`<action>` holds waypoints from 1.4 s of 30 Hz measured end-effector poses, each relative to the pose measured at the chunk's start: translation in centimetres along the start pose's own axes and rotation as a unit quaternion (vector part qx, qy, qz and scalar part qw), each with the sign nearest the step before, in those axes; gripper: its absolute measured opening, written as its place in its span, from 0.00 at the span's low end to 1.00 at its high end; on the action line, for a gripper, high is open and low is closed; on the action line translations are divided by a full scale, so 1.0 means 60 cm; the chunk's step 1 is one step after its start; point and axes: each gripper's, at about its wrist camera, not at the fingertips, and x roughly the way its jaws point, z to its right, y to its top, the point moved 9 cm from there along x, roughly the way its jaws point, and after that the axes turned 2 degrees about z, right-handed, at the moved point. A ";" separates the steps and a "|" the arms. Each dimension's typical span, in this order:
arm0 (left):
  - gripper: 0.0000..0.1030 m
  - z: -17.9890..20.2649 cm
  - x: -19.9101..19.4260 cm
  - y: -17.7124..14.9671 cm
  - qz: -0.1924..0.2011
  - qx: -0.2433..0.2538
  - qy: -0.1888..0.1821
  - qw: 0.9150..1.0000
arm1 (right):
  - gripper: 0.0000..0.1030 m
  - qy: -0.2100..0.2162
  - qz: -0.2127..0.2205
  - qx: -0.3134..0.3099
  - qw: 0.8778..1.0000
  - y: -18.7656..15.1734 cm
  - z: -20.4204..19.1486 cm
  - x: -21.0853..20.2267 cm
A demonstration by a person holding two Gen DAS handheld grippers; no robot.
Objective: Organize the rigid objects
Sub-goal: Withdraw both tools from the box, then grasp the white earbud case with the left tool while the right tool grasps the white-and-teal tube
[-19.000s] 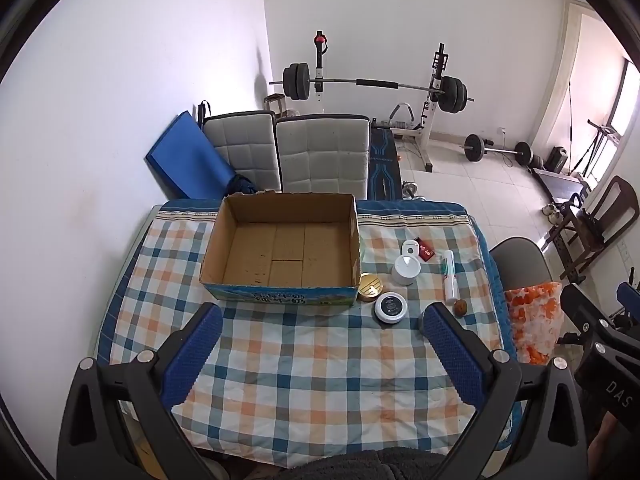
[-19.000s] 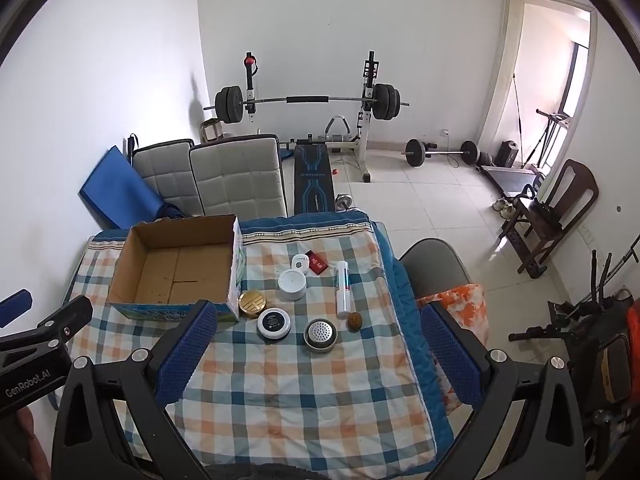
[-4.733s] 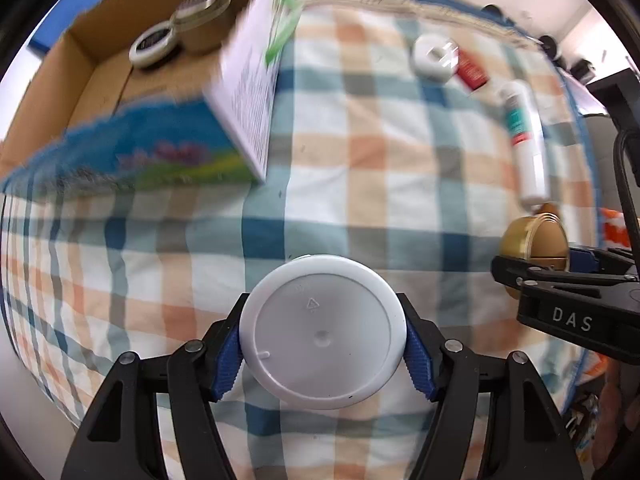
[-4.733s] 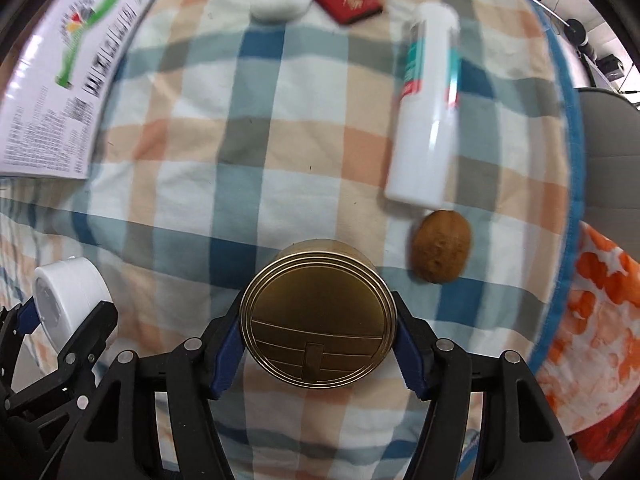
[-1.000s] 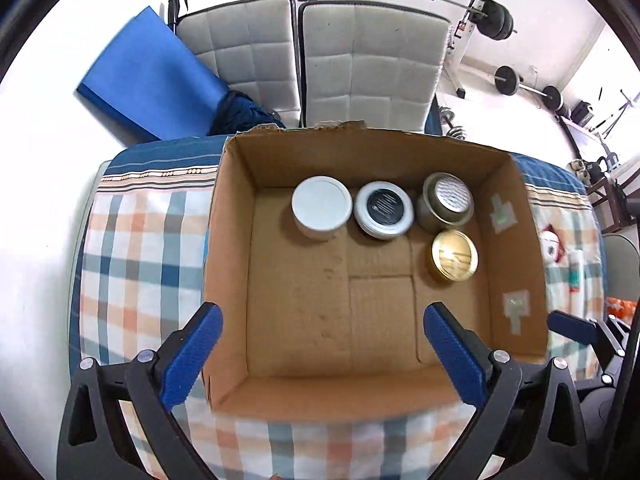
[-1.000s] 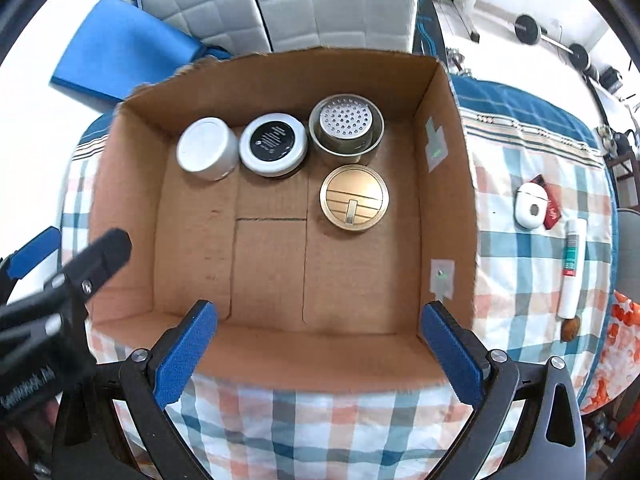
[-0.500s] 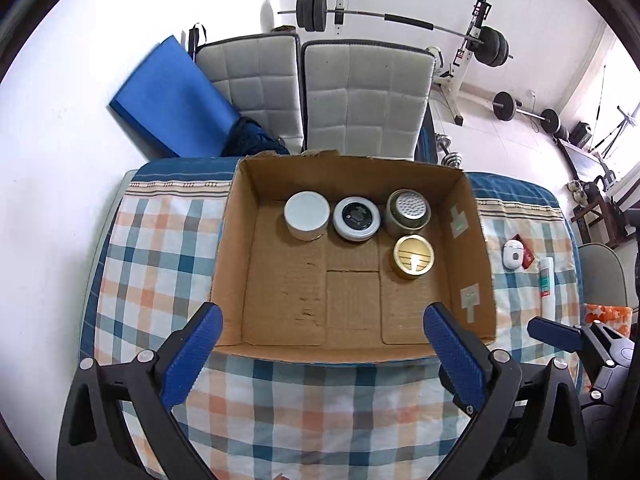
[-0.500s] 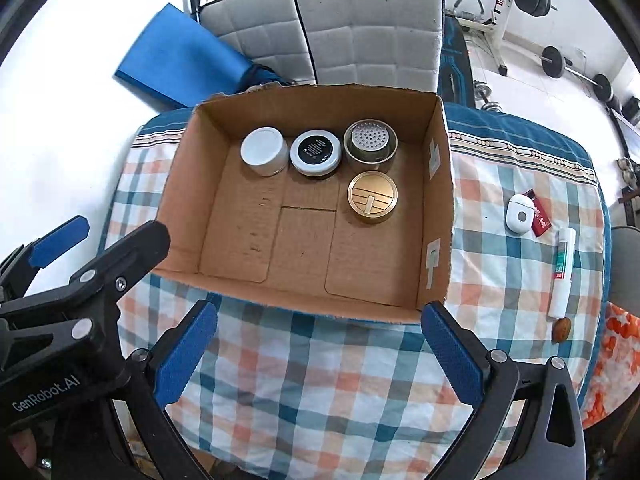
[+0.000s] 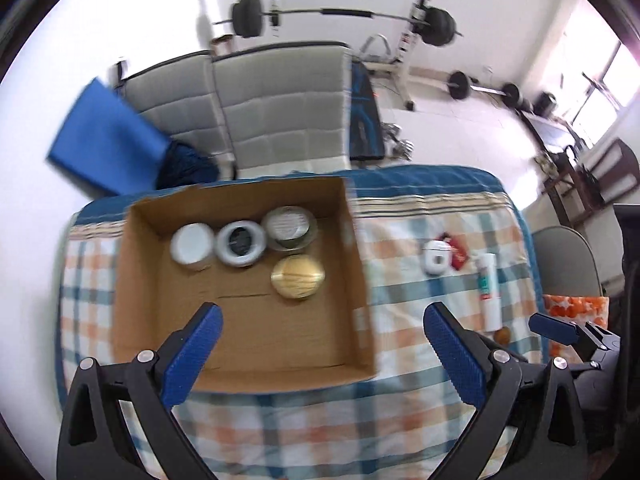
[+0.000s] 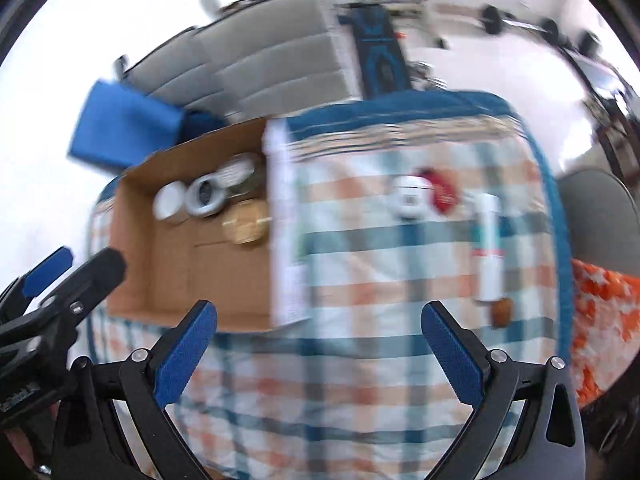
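A cardboard box point(image 9: 148, 280) point(image 10: 132, 240) on the checked tablecloth holds a white jar point(image 9: 191, 245), a black-lidded tin point(image 9: 240, 243), a silver perforated tin point(image 9: 289, 226) and a gold tin point(image 9: 298, 277). On the cloth to the right lie a white case point(image 9: 435, 261) point(image 10: 409, 200), a red packet point(image 9: 458, 254), a white tube point(image 9: 489, 288) point(image 10: 489, 248) and a walnut point(image 9: 502, 335) point(image 10: 502, 312). My left gripper point(image 9: 320, 354) is open and empty above the box's near edge. My right gripper point(image 10: 318, 350) is open and empty above the cloth, right of the box.
Two grey padded chairs point(image 9: 280, 108) stand behind the table, with a blue mat point(image 9: 104, 148) at their left. A grey chair with an orange-patterned cloth point(image 9: 572, 308) stands at the table's right. Barbell gear point(image 9: 344, 20) is in the background.
Both grippers have swung to the right and both views are blurred. The box now sits further left in each view and the loose items on the cloth have come closer to centre.
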 end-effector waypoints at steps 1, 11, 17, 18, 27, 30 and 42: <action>1.00 0.030 0.017 0.008 -0.006 0.009 -0.010 1.000 | 1.00 -0.005 -0.003 0.013 1.000 0.005 0.028 0.005; 1.00 0.200 0.209 0.045 -0.064 0.053 -0.030 0.996 | 0.76 -0.033 -0.047 0.125 0.991 0.061 0.283 0.118; 0.89 0.230 0.325 0.048 -0.115 0.061 -0.024 0.991 | 0.64 -0.017 -0.110 0.163 0.980 0.056 0.333 0.236; 0.86 0.232 0.344 0.045 -0.125 0.062 -0.023 0.990 | 0.62 -0.018 -0.117 0.164 0.979 0.053 0.336 0.251; 0.65 0.273 0.445 0.007 -0.181 0.089 -0.036 0.979 | 0.43 -0.010 -0.147 0.163 0.975 0.040 0.355 0.315; 0.60 0.287 0.459 -0.006 -0.188 0.091 -0.046 0.977 | 0.43 -0.008 -0.155 0.158 0.975 0.041 0.359 0.319; 0.42 0.259 0.437 -0.059 -0.206 0.078 -0.059 0.974 | 0.39 -0.001 -0.194 0.148 0.970 0.008 0.356 0.327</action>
